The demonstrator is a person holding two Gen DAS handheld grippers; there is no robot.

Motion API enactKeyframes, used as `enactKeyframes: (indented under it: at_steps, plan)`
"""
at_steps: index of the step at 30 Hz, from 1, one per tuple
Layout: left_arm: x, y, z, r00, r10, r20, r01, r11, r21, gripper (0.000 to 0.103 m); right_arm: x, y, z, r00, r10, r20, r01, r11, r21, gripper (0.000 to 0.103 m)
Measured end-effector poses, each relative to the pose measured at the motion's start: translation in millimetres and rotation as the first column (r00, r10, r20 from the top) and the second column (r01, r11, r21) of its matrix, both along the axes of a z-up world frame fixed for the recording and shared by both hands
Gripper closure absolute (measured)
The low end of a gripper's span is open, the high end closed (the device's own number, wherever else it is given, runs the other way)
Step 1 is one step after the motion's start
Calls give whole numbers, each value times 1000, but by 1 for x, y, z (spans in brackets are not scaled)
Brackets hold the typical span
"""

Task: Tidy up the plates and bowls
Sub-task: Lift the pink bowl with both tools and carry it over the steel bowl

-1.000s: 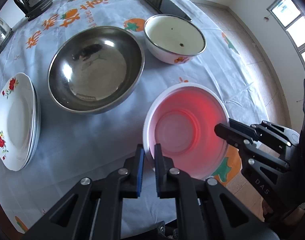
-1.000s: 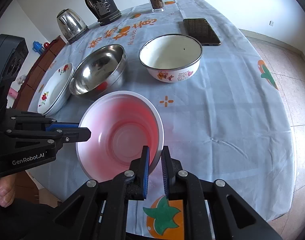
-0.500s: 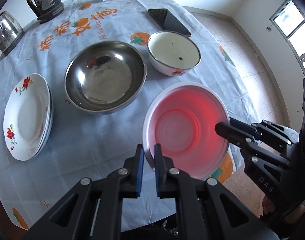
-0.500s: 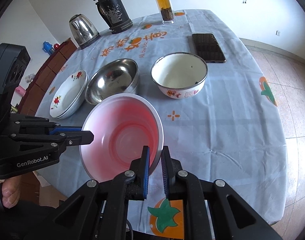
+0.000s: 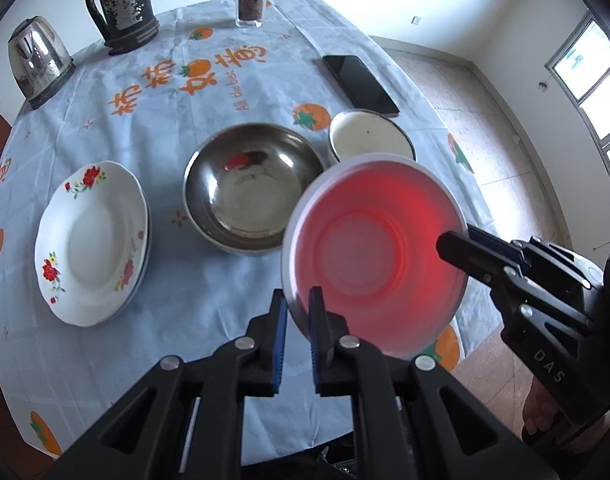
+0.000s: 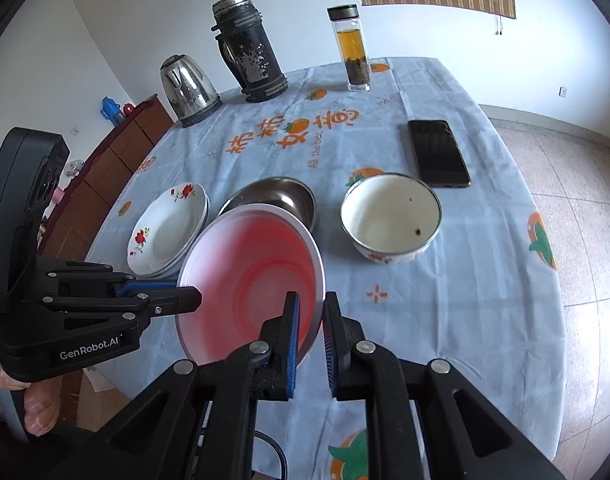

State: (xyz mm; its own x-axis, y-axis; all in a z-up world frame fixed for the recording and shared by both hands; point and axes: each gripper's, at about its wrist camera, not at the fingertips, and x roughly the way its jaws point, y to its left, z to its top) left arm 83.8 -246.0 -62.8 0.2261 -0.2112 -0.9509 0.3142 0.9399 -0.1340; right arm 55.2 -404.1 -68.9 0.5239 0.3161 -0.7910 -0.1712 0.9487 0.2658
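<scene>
Overhead, a red-tinted plastic bowl (image 5: 375,252) with a white rim was held in the air above the near part of the table (image 5: 225,80), tilted and gripped from two sides. The left gripper (image 5: 297,306) was clenched on the bowl's near rim, one finger inside the wall and one outside. The right gripper (image 6: 310,312) pinched the opposite rim in the same way.

Below and beyond the bowl, on the blue cloth printed with orange fruit, sat a steel bowl (image 5: 255,188), partly covered in the right wrist view by the raised bowl. Just to its left lay a stack of white plates (image 5: 93,240) with red flowers. To its right stood a white enamel bowl (image 6: 391,216), apart from the steel one. A dark phone (image 6: 439,154) lay flat beyond the enamel bowl. At the far edge stood a steel kettle (image 6: 187,88), a black flask (image 6: 249,52) and a glass tea bottle (image 6: 351,46).
</scene>
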Motion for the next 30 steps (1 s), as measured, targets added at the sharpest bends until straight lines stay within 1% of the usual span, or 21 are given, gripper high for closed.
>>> enactKeyframes:
  at_steps: [6, 11, 21, 30]
  plan:
    - [19, 10, 9, 1000, -12, 20, 12, 1000, -16, 96, 17, 12, 5, 1000, -13, 12, 13, 1000, -23, 91]
    - [33, 17, 12, 1000, -21, 23, 22, 1000, -21, 96, 31, 17, 5, 1000, -29, 6, 29, 999, -27, 90]
    - [58, 33, 8, 1000, -20, 16, 20, 1000, -3, 96, 60, 36, 3, 1000, -27, -2, 27, 999, -35, 90]
    - [74, 40, 0, 1000, -25, -1, 25, 1000, 16, 96, 79, 48, -3, 999, -22, -27, 21, 999, -41, 90]
